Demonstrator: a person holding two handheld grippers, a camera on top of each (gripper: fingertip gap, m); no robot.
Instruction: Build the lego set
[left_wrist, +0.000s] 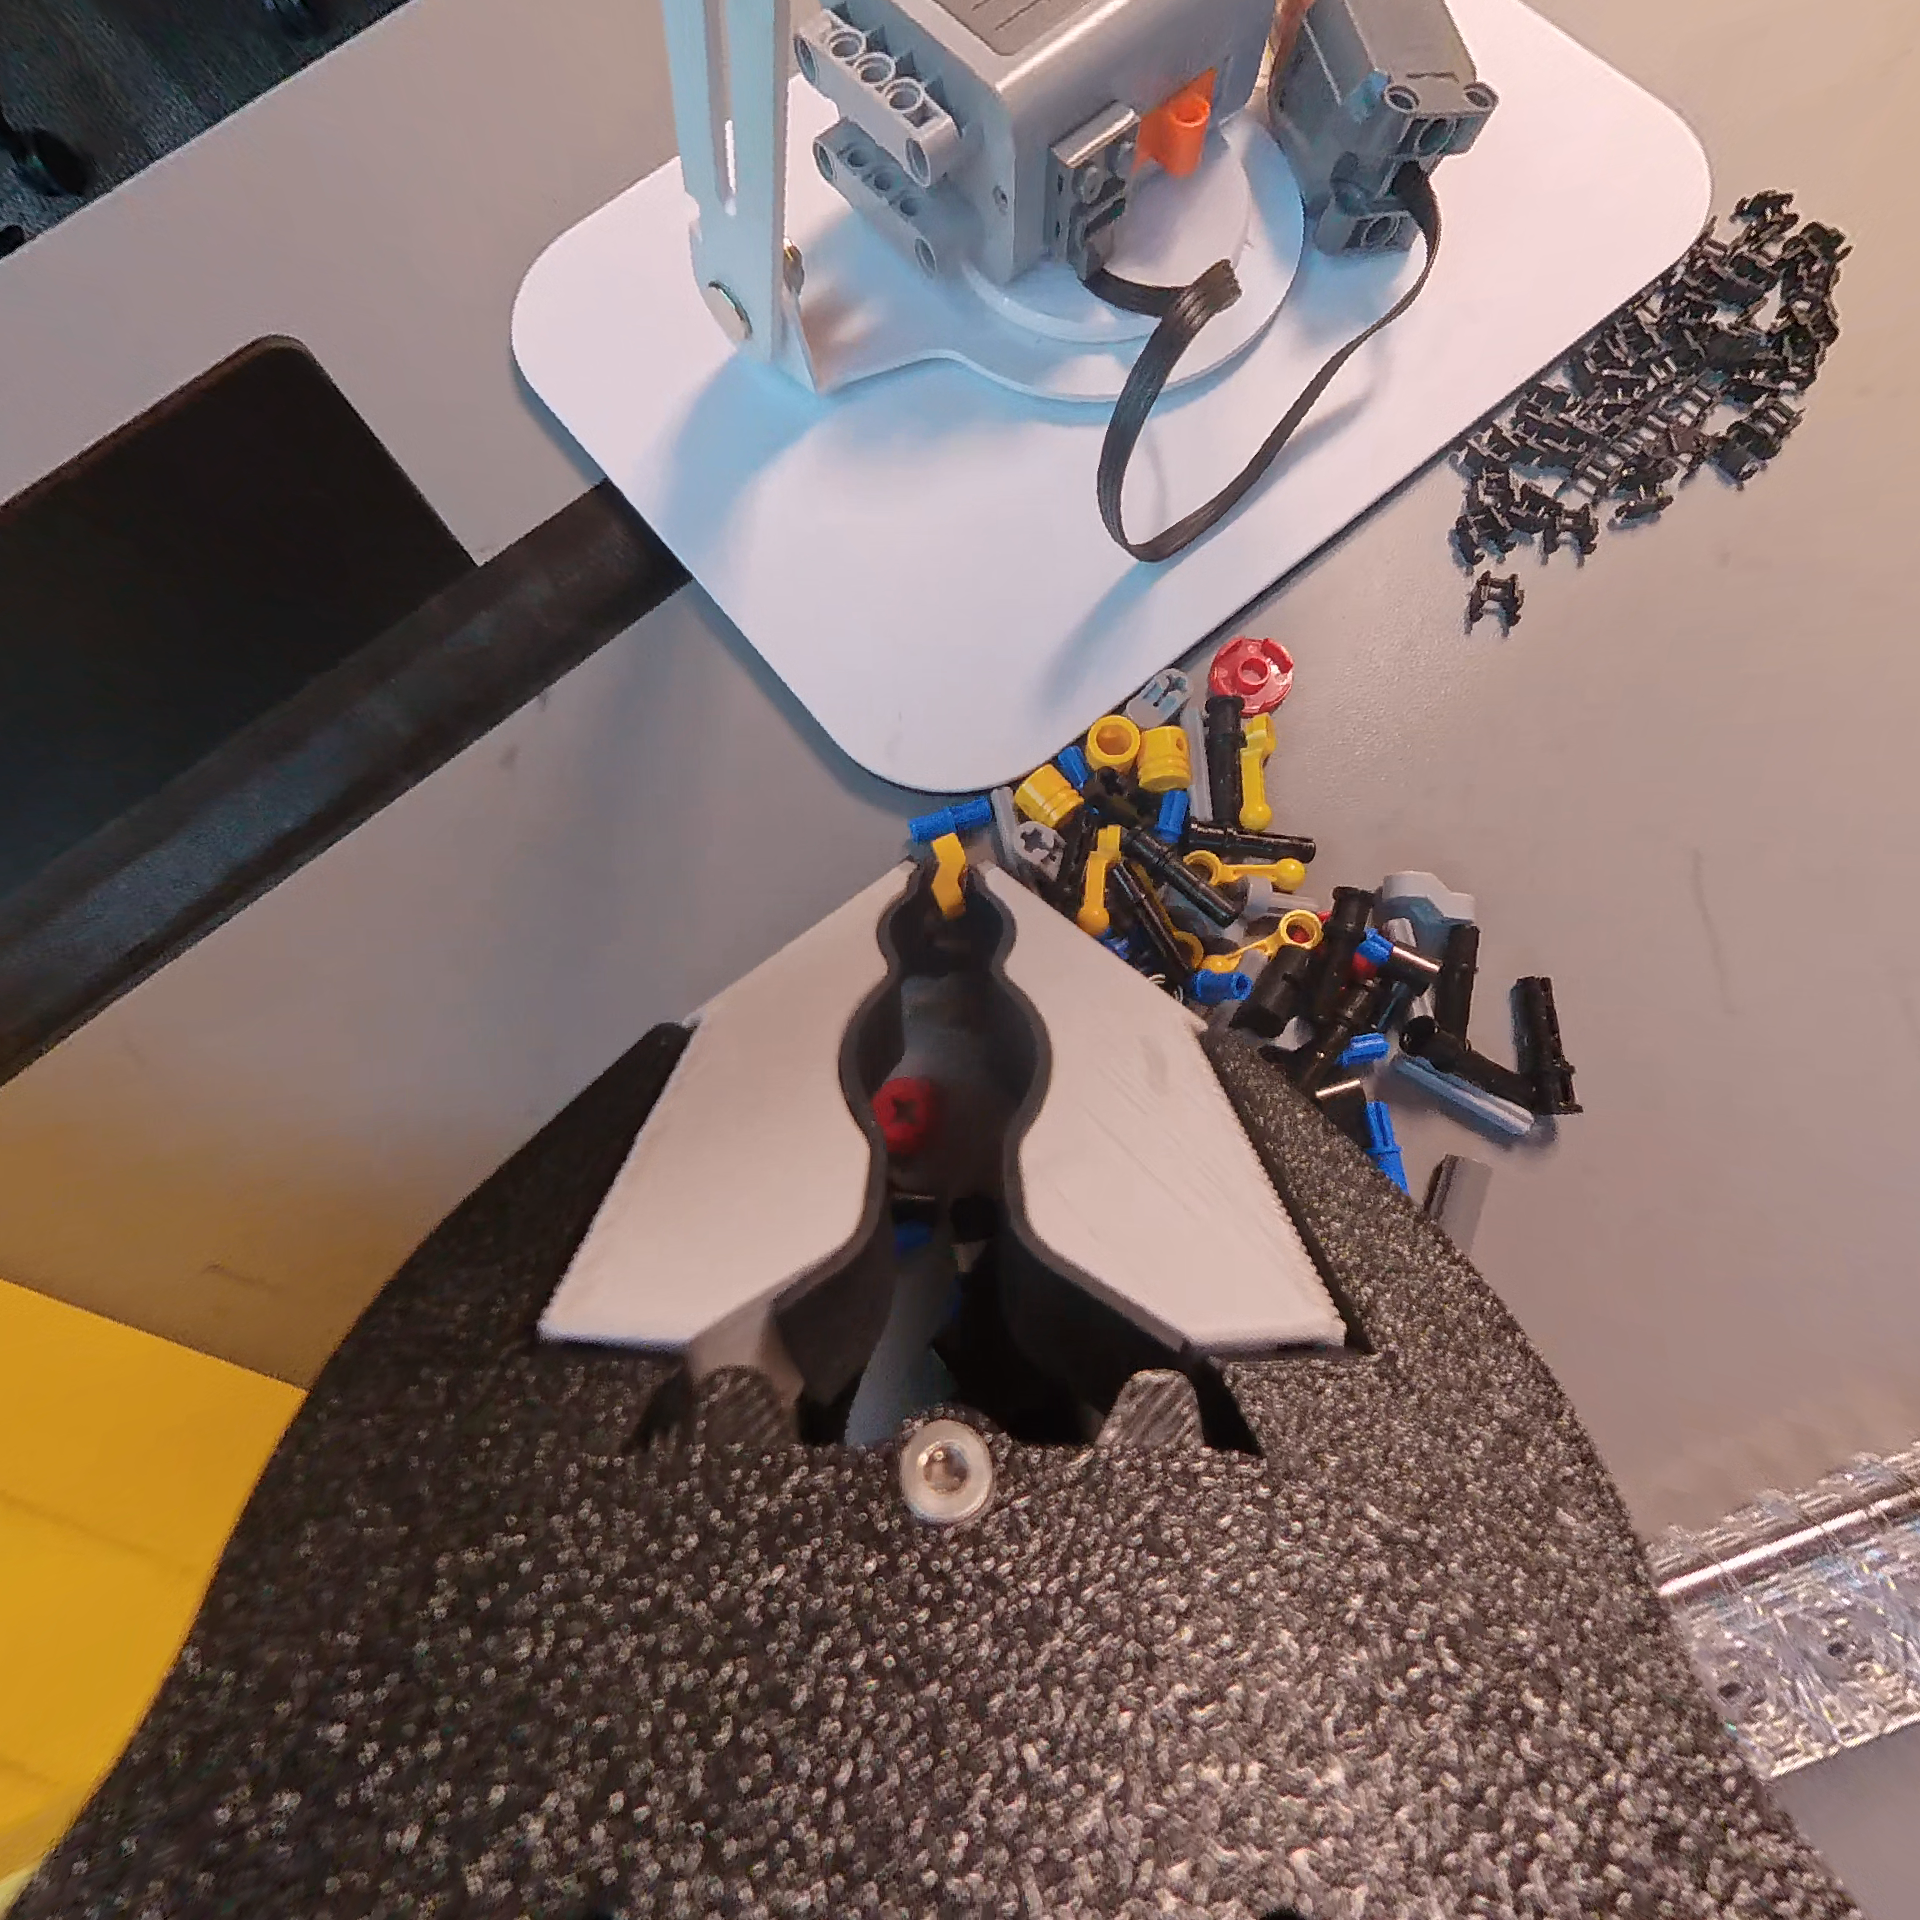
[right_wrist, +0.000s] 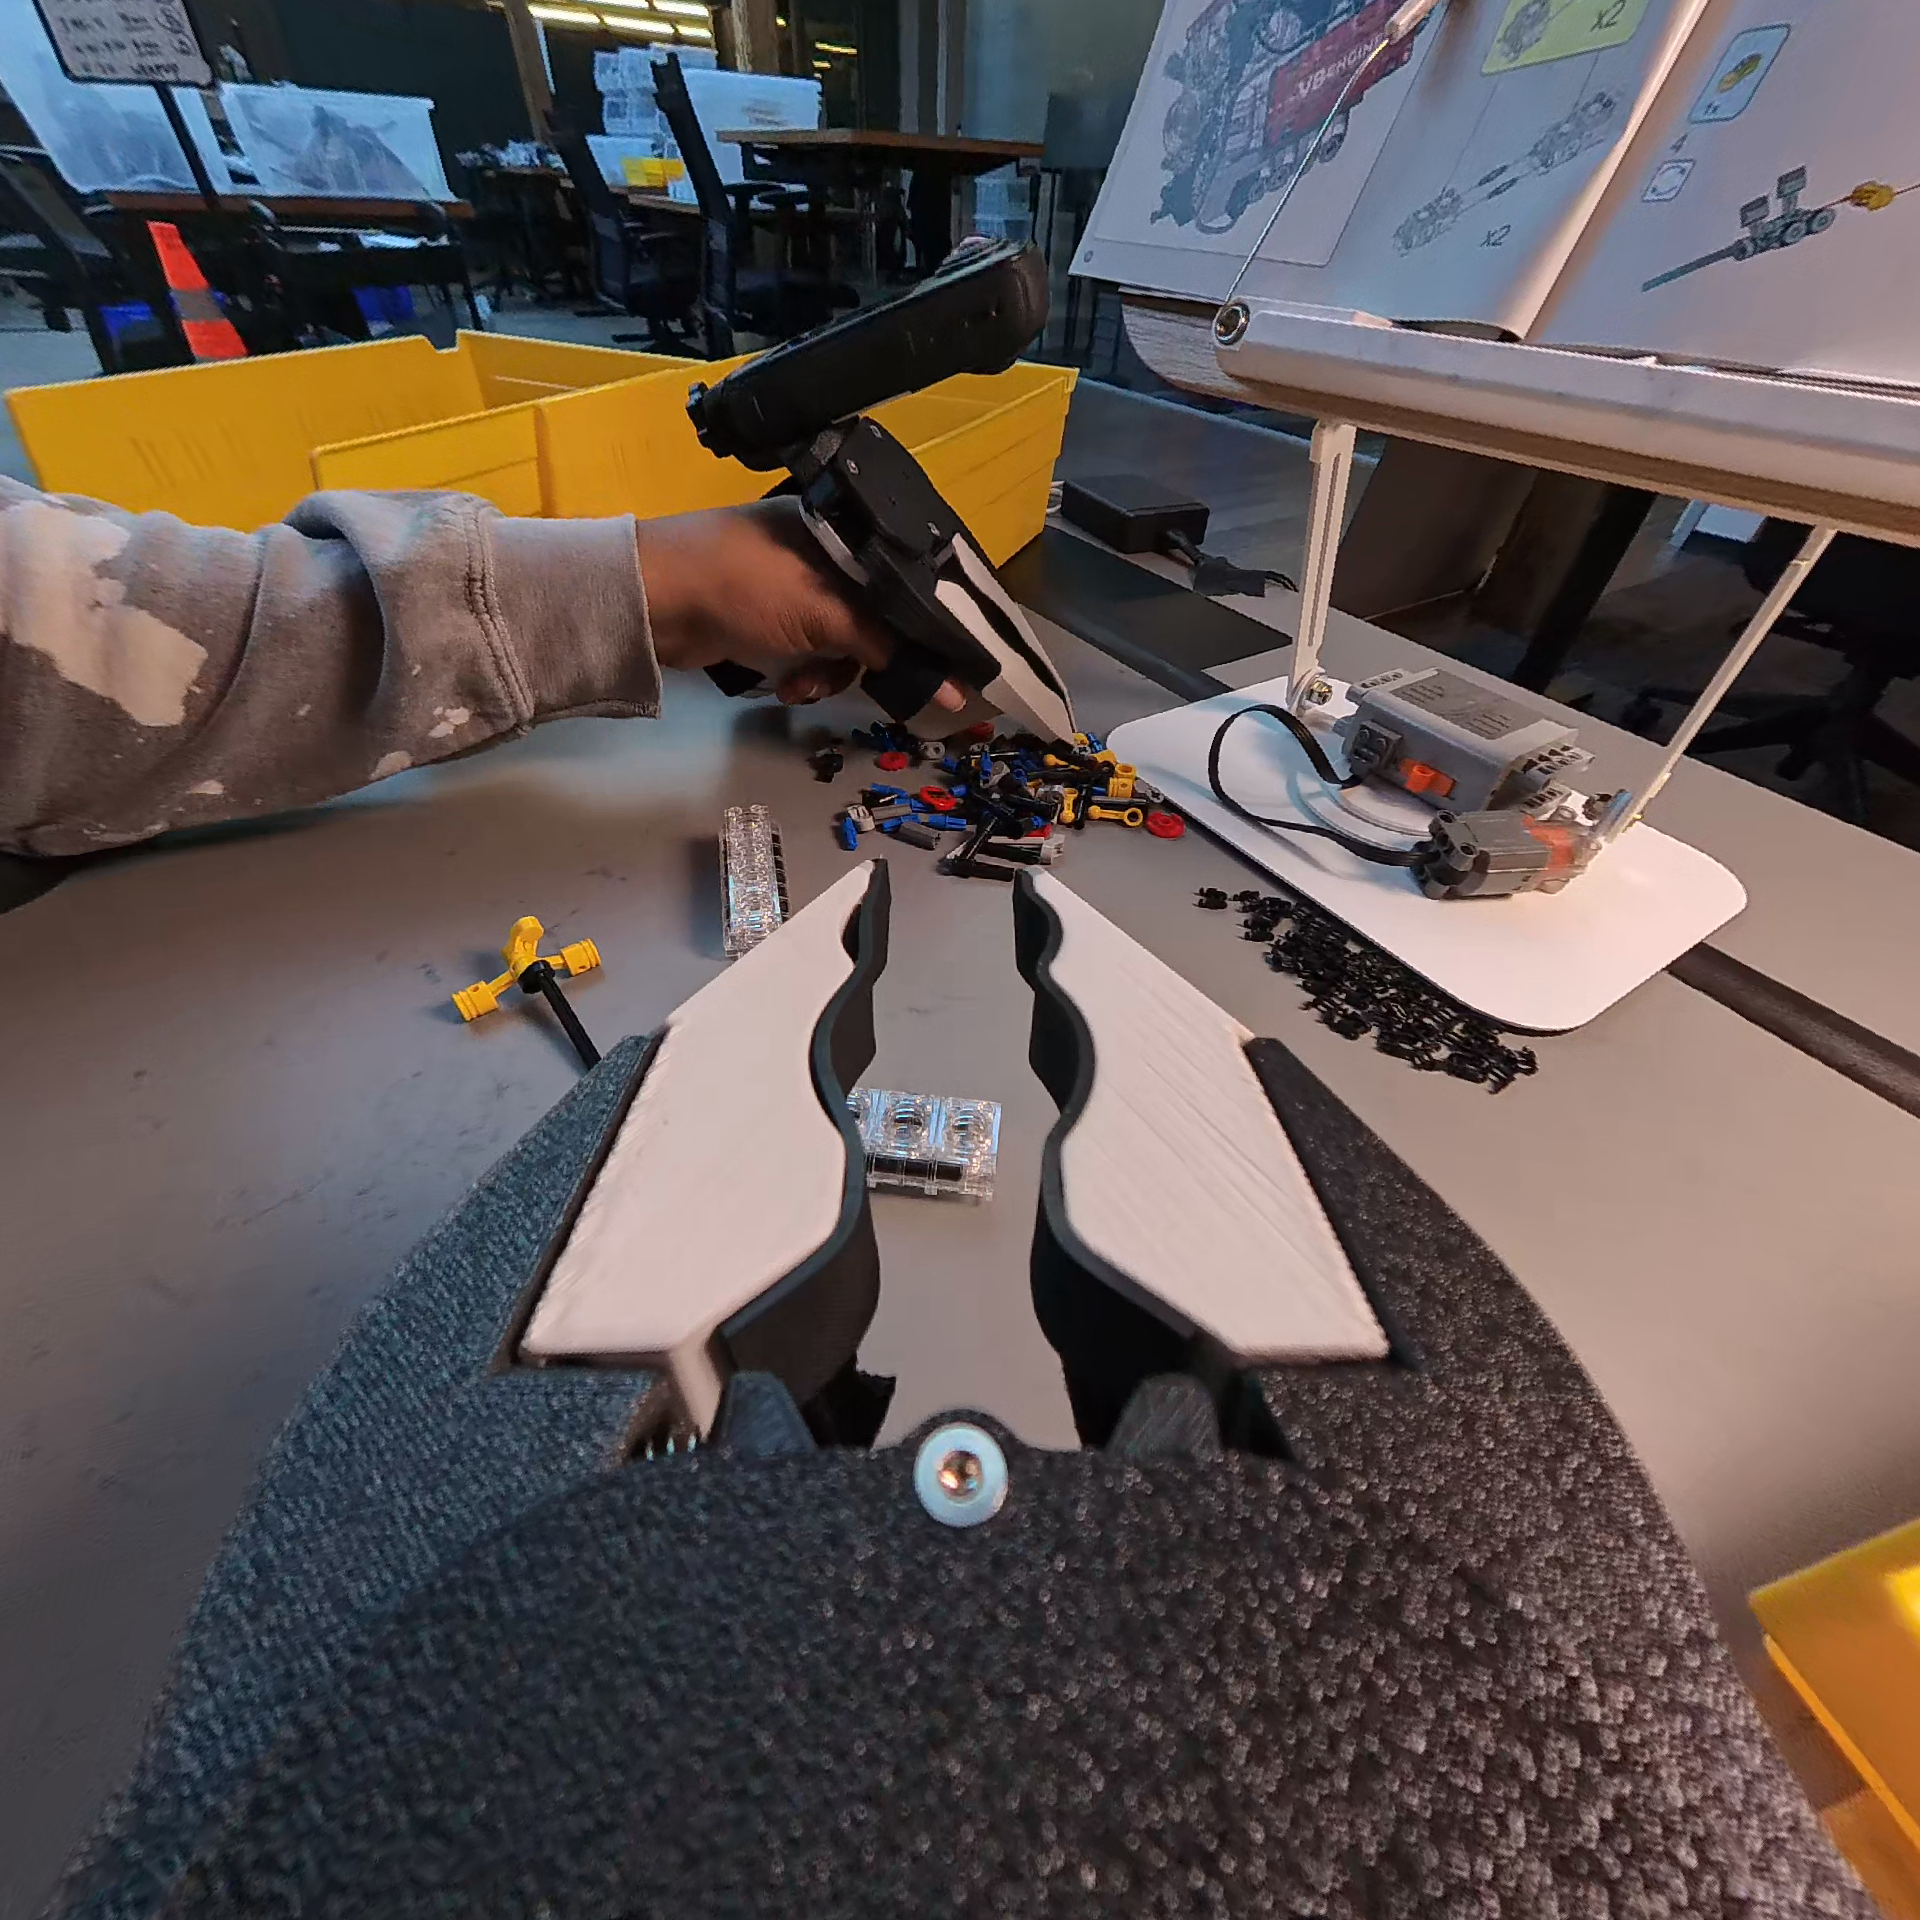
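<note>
I see my left gripper (left_wrist: 948, 875), jaws closed on a small yellow plastic connector (left_wrist: 943, 858) at the near edge of the pile of small coloured plastic pins (left_wrist: 1174, 862), while my right gripper (right_wrist: 951, 883), its 2 jaws apart, hovers over a clear plastic brick (right_wrist: 925, 1143) lying left-to-right on the grey worktop (right_wrist: 312, 1143).

Pages (right_wrist: 1621, 156): printed building instructions on the white stand (right_wrist: 1558, 384), with step numbers, piece counts and small drawings; legible, not copied here.
Truck drawing (right_wrist: 1278, 114): on the left page, with white lettering on its red side.
Sign (right_wrist: 125, 42): white board on a black post, far left at the back; its print is too small to read.
Box (left_wrist: 1091, 94): grey, on the stand's base, with a faint printed label on top, cut off by the picture's edge.
</note>
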